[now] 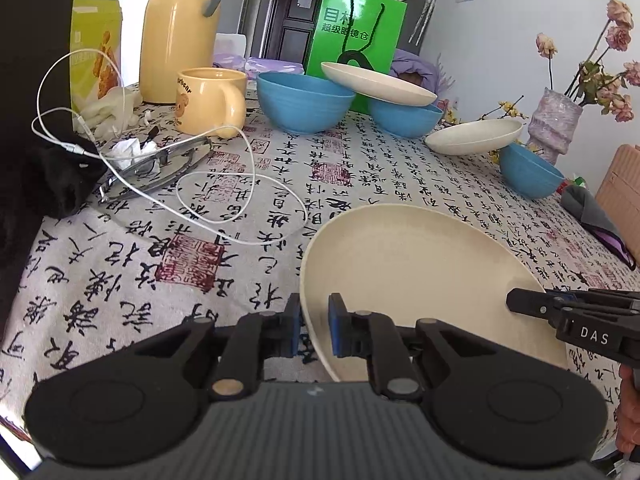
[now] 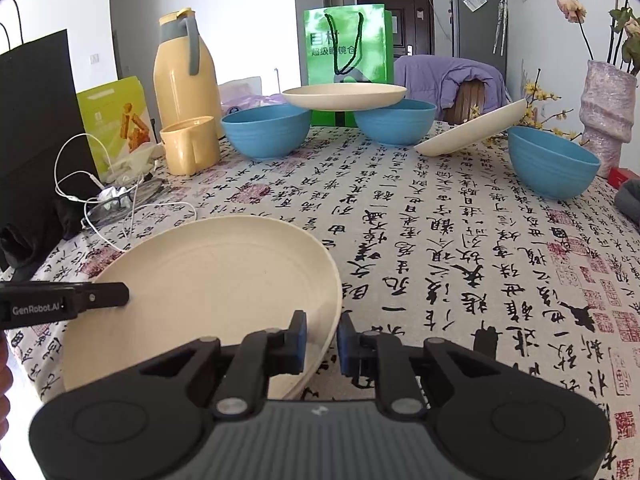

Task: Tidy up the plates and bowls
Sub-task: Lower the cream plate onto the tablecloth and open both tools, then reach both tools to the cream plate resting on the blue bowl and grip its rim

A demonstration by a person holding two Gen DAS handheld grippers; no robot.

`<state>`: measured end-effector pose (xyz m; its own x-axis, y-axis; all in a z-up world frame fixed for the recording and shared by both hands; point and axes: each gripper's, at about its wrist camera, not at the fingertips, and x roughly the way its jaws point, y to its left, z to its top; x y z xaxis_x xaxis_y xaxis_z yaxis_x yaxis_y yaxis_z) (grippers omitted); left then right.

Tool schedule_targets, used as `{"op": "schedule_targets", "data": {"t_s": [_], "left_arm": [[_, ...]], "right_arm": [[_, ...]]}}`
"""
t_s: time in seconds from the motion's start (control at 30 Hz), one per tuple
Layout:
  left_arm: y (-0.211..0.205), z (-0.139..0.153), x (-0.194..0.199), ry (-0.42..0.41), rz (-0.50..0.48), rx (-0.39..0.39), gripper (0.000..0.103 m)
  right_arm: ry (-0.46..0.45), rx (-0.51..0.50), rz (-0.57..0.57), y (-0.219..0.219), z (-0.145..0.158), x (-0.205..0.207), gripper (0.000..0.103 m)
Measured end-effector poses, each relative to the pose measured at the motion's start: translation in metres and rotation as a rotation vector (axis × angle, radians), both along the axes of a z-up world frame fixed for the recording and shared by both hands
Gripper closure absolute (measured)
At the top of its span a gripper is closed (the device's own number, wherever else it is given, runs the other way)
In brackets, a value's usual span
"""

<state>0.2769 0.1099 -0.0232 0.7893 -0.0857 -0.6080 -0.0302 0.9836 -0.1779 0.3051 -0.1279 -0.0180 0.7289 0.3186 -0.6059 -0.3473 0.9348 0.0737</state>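
Table under a grey calligraphy-print tablecloth [image 2: 460, 240], white walls and a dark door behind. My left gripper [image 1: 314, 330] has its blue pads clamped on the left rim of a large round cream plate [image 1: 420, 280], which sits low over the cloth at the near edge. My right gripper [image 2: 322, 338] straddles the same plate's right rim [image 2: 224, 280]; I see a slight gap on the outer pad, so I cannot tell if it grips. Landmark: green paper bag [image 2: 346, 52] at the far edge. Right in front of the bag a second cream plate [image 2: 344, 96] bridges two blue ribbed bowls [image 2: 266, 130] [image 2: 394, 120]. Further right of the bag a third cream plate [image 2: 472, 130] leans tilted, its high edge on a third blue bowl [image 2: 552, 160]. Left of the bag: yellow mug [image 2: 190, 144], tall yellow thermos jug [image 2: 184, 64], white cable [image 1: 224, 184]. Far right of the bag, lilac vase [image 2: 606, 108] with dried flowers.
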Motion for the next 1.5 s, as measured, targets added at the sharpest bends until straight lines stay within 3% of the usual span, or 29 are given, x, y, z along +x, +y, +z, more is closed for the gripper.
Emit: {"op": "schedule_targets", "data": {"t_s": [0.1, 0.17, 0.2, 0.23, 0.33, 0.47, 0.73, 1.2, 1.5], "left_arm": [[0.000, -0.001, -0.001, -0.010, -0.005, 0.014, 0.087], [0.000, -0.001, -0.003, -0.016, 0.001, 0.033, 0.078], [0.000, -0.001, -0.004, -0.018, 0.010, 0.049, 0.072], [0.000, 0.000, -0.005, -0.026, 0.024, 0.074, 0.058], [-0.001, 0.006, -0.016, -0.077, 0.031, 0.122, 0.051], [-0.006, 0.017, -0.022, -0.099, 0.036, 0.148, 0.035], [-0.034, 0.034, -0.040, -0.186, 0.009, 0.112, 0.013], [-0.077, 0.056, -0.022, -0.250, -0.068, 0.135, 0.004], [-0.084, 0.061, 0.002, -0.246, -0.076, 0.127, 0.003]], "right_arm": [[-0.001, 0.008, 0.003, 0.001, -0.003, 0.002, 0.085], [-0.007, 0.004, 0.008, 0.000, -0.003, 0.002, 0.085], [-0.011, 0.003, 0.010, 0.000, -0.003, 0.001, 0.078], [-0.015, 0.003, 0.010, -0.002, -0.002, 0.000, 0.070], [-0.046, -0.013, -0.012, -0.006, 0.002, -0.005, 0.058], [-0.103, -0.005, -0.031, -0.018, 0.009, -0.017, 0.051], [-0.181, -0.001, -0.024, -0.038, 0.025, -0.038, 0.044], [-0.262, 0.062, -0.097, -0.073, 0.040, -0.056, 0.037], [-0.279, 0.076, -0.078, -0.084, 0.051, -0.031, 0.034]]}}
